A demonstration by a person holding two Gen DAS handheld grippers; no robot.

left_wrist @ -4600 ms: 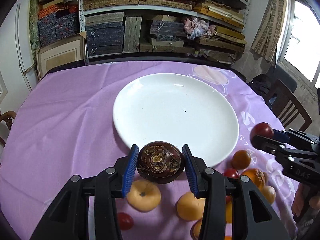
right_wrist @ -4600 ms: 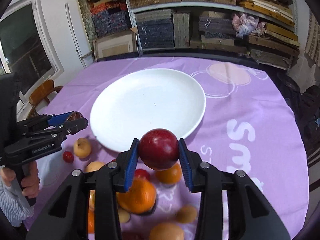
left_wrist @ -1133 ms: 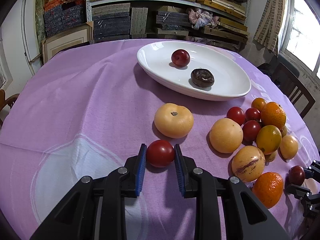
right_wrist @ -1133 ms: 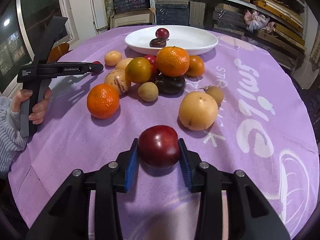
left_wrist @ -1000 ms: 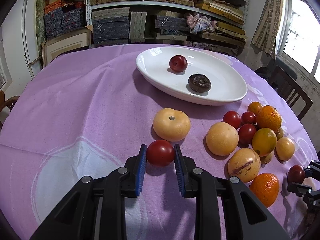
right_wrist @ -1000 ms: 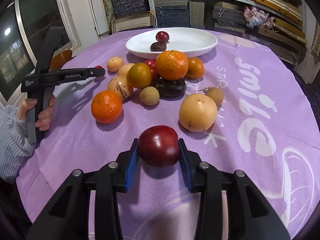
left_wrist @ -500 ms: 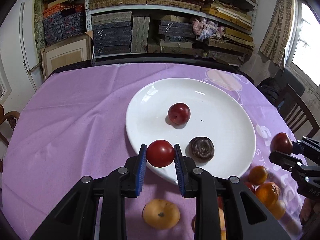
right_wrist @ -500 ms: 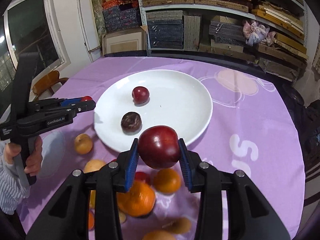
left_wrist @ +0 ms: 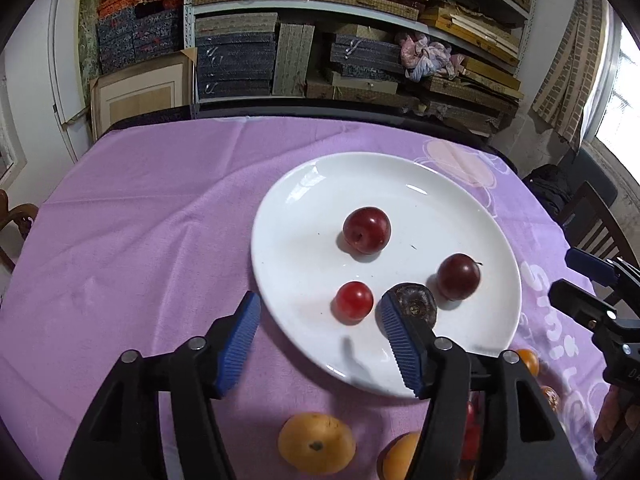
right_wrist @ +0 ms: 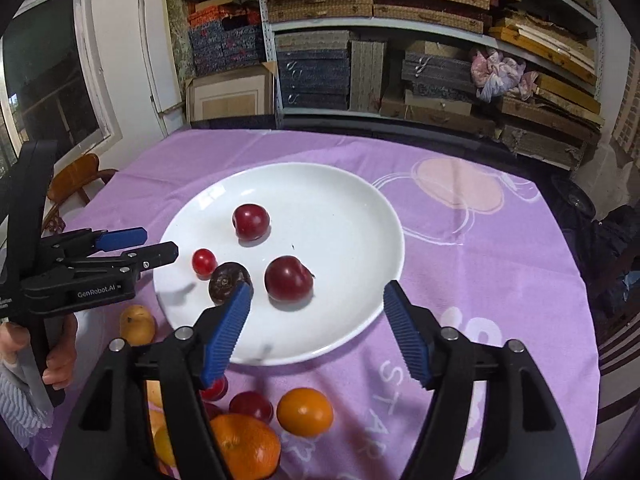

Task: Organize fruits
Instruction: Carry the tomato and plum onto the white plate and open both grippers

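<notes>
Left wrist: glossy round plums (left_wrist: 366,230) on smooth white plate (left_wrist: 288,204)

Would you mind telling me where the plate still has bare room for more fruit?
The plate's far and right parts are bare. Its near-left is crowded: two plums, a small tomato and a dark brown fruit.
</notes>
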